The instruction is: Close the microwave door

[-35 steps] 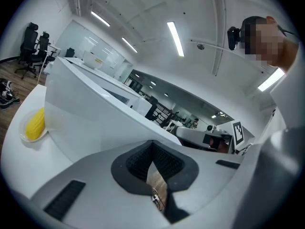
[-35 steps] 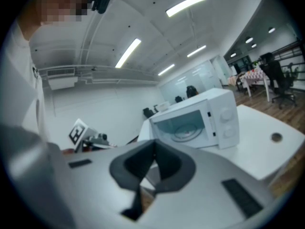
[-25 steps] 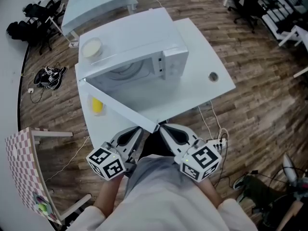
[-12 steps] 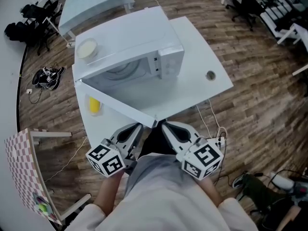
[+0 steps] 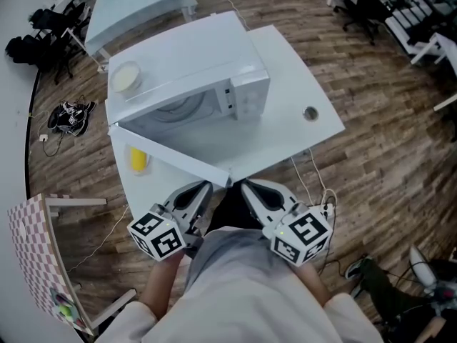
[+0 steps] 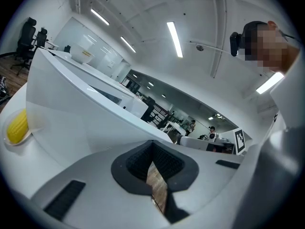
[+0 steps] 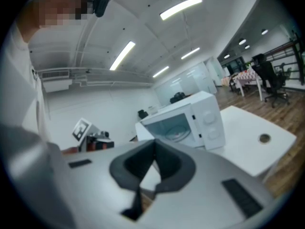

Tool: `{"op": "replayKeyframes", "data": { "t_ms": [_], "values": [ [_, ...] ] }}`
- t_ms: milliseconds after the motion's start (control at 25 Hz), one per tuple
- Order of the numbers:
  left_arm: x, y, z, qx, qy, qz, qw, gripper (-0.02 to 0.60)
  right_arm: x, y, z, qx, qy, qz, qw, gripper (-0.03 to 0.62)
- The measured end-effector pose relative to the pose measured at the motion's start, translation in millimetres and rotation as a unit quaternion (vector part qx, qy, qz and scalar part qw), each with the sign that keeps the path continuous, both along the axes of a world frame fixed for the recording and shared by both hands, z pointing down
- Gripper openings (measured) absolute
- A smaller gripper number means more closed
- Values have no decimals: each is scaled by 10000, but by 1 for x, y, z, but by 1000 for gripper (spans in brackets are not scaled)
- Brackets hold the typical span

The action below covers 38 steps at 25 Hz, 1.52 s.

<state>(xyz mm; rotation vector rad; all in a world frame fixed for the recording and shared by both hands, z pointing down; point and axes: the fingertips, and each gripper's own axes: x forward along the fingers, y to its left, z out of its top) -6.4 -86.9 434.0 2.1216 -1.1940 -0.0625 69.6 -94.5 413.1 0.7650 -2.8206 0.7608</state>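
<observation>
While pinched together and empty, set left tool [image 5: 206, 187] and right tool [image 5: 245, 186] against free edge of open microwave door [image 5: 175, 153]; push evenly until latched

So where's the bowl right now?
Head view, upper left: the bowl sits on top of the microwave, at its left end.

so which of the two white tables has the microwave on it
The nearer table, right in front of the person: the microwave stands on it, door open. The other table lies farther off, beyond it.
</observation>
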Motion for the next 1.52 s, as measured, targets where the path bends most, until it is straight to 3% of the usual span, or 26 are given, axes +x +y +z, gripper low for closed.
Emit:
{"op": "replayKeyframes", "data": {
  "t_ms": [1520],
  "values": [
    [5,-55,-1,-56,340,57,9994,17,-1,-45,8,-217,9,198,9996,18]
  ]
}}
